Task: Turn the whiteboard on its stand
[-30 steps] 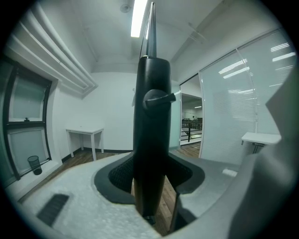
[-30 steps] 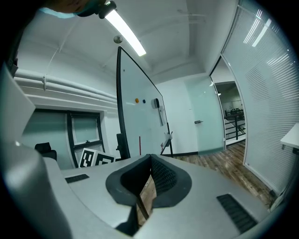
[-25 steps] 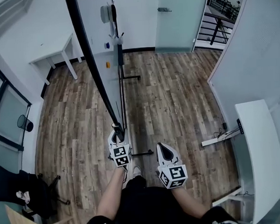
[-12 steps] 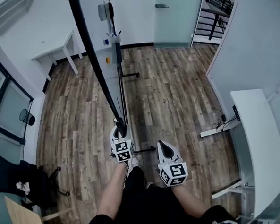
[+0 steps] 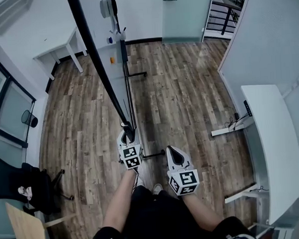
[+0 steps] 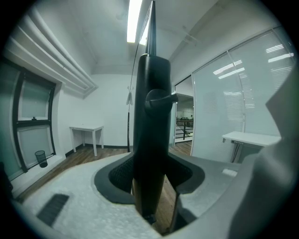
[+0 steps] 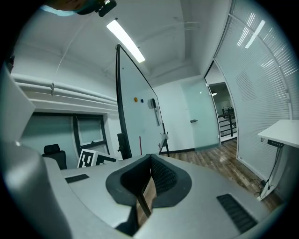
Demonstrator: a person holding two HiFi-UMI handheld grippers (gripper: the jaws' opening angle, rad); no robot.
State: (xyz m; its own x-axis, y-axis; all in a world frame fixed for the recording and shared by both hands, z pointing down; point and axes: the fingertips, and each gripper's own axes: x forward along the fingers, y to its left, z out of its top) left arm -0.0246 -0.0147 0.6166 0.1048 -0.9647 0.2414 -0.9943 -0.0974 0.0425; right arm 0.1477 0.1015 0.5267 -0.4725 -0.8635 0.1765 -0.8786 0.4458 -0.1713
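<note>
The whiteboard point(image 5: 103, 41) stands on its black stand point(image 5: 127, 87), and I see it nearly edge-on in the head view. Its black frame edge point(image 5: 98, 64) runs from the top of the picture down to my left gripper point(image 5: 127, 136). That gripper is shut on the near end of the frame. In the left gripper view the black frame point(image 6: 152, 130) fills the space between the pads of my left gripper point(image 6: 152, 175). My right gripper point(image 5: 173, 156) hangs to the right of the board, apart from it, shut and holding nothing. From my right gripper point(image 7: 149, 170) the whiteboard point(image 7: 135, 112) shows at the left.
A white table point(image 5: 59, 48) stands at the back left, and a long white desk point(image 5: 272, 149) at the right by a pale partition. A black office chair point(image 5: 17, 185) and a wastebasket point(image 5: 28, 118) are at the left. The stand's foot point(image 5: 152, 155) lies just before my feet.
Both grippers have travelled level across the room together. The left one has kept its hold on the frame, and the board's near end has come along with it.
</note>
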